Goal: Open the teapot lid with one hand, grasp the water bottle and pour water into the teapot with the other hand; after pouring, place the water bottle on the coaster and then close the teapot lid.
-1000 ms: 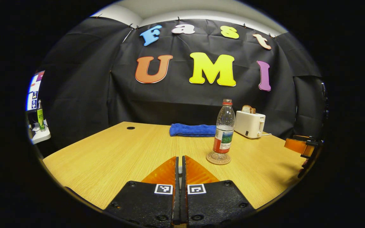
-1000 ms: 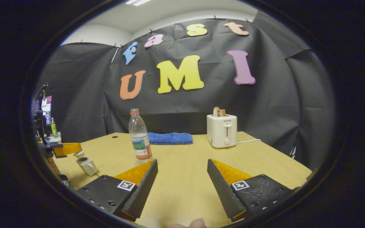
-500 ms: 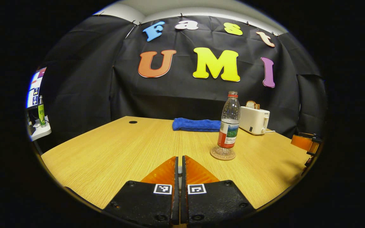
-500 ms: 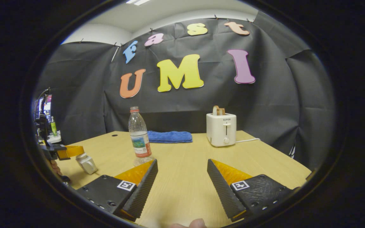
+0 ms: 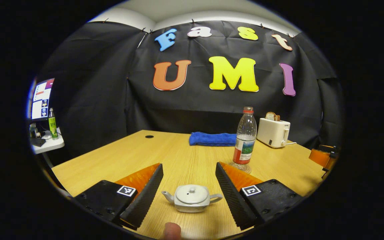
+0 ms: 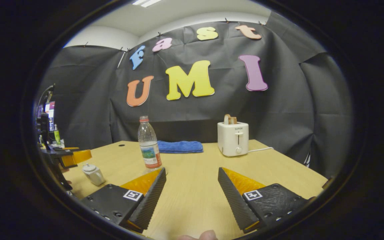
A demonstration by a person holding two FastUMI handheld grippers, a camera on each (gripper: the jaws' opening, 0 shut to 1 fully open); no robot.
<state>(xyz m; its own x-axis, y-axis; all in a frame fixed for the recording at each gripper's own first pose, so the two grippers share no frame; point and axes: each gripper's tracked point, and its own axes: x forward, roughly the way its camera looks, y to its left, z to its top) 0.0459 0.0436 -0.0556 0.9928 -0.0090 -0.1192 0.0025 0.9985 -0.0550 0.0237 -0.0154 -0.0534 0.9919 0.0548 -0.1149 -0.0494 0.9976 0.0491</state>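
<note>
On the wooden table, the left hand-held gripper, previously pressed together, now spreads around the small grey lidded teapot at 6 o'clock.

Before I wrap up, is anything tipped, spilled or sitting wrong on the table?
Nothing stands out. The small grey teapot sits upright with its lid on, between the open left hand-held gripper fingers. The clear plastic water bottle stands upright. The wooden table looks dry. The right hand-held gripper is open, holding nothing.
</note>
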